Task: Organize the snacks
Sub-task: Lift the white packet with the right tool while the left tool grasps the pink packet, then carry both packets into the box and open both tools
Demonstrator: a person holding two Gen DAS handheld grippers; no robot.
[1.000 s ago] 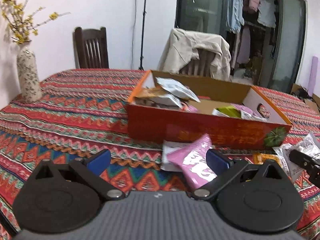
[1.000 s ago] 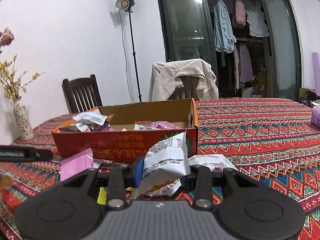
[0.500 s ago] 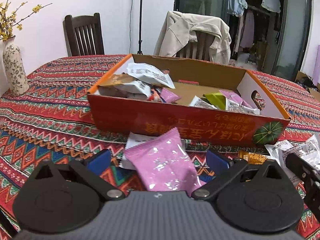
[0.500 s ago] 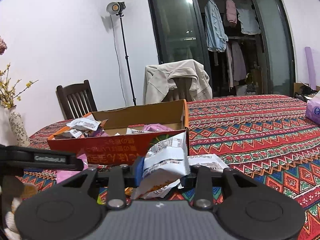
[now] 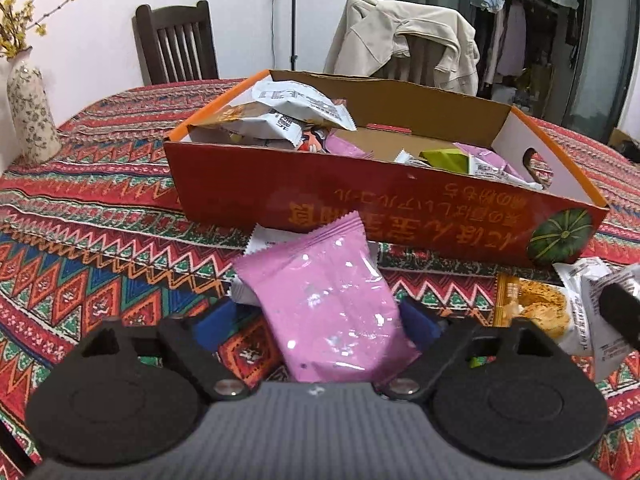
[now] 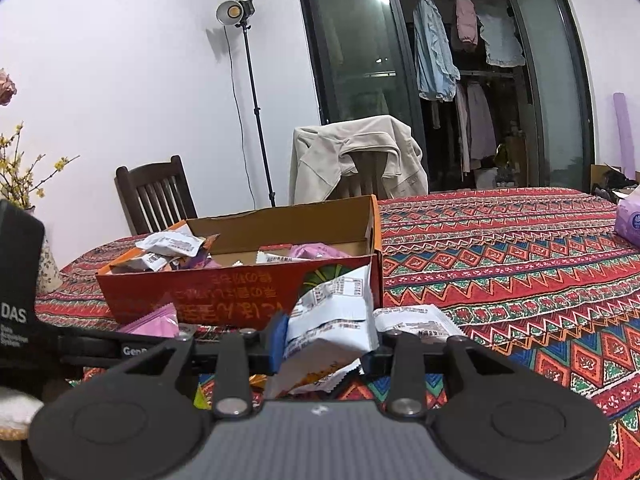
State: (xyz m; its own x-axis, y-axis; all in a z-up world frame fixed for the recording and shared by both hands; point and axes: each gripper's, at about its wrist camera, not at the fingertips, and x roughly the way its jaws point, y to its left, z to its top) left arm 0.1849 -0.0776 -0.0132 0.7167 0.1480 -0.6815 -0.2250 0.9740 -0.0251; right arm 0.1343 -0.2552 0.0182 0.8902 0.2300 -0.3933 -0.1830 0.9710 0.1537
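A pink snack packet (image 5: 320, 292) lies on the patterned tablecloth, leaning against the front wall of the red cardboard box (image 5: 360, 208). My left gripper (image 5: 316, 320) straddles this packet and its jaws are closing; the right pad is at the packet's edge, while the left pad still stands clear of it. Several white, pink and green packets fill the box. In the right wrist view my right gripper (image 6: 326, 340) is shut on a white snack packet (image 6: 336, 312), held just in front of the box (image 6: 224, 288).
An orange packet (image 5: 524, 308) and further white packets (image 6: 416, 320) lie on the cloth near the box's right corner. A vase (image 5: 30, 112) stands at the far left. Two chairs (image 5: 176, 40) sit behind the table, one draped with a jacket (image 5: 404, 44). A tissue pack (image 6: 628, 220) rests far right.
My left gripper moved forward and down over the pink packet, and its jaws narrowed around it. The right gripper stayed put with the white packet.
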